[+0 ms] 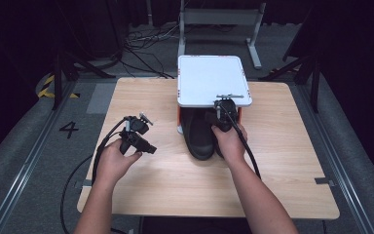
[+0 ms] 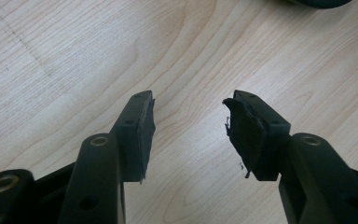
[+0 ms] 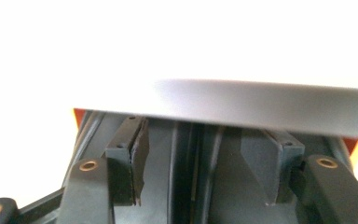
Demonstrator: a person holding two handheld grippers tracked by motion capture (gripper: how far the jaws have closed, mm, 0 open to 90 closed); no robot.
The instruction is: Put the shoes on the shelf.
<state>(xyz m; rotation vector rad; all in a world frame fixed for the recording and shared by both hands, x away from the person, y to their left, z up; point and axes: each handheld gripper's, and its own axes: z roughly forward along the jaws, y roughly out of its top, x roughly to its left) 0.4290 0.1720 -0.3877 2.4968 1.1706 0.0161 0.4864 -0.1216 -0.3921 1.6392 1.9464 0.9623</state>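
A pair of black shoes lies on the wooden table, its back half tucked under a white-topped box with orange sides. My right gripper is at the box's front edge, on the right-hand shoe. In the right gripper view it is open, with the dark shoe between its jaws and the box's white top just above. My left gripper hovers over bare wood left of the shoes. It is open with nothing in it, and a shoe's toe shows at the top edge.
The box stands at the table's far middle edge. Bare wood stretches along the front, left and right of the table. Black cables trail from both grippers over the near side. A metal frame and floor cables stand beyond the table.
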